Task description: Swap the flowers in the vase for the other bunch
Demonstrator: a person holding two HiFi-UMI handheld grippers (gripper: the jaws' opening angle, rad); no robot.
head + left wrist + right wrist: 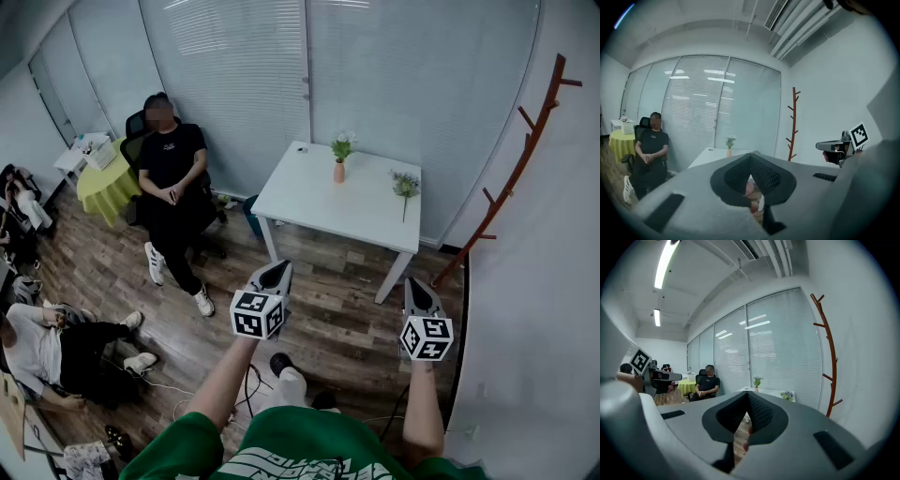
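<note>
Left gripper (278,269), right gripper (414,284): jaws together, well short of vase (338,172).

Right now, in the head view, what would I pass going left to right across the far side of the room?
Yellow-green round table → seated person in black → vase with flowers → loose purple bunch → wooden coat rack.

Vase flowers (342,145) and loose bunch (405,185) — blooms too small to tell.
</note>
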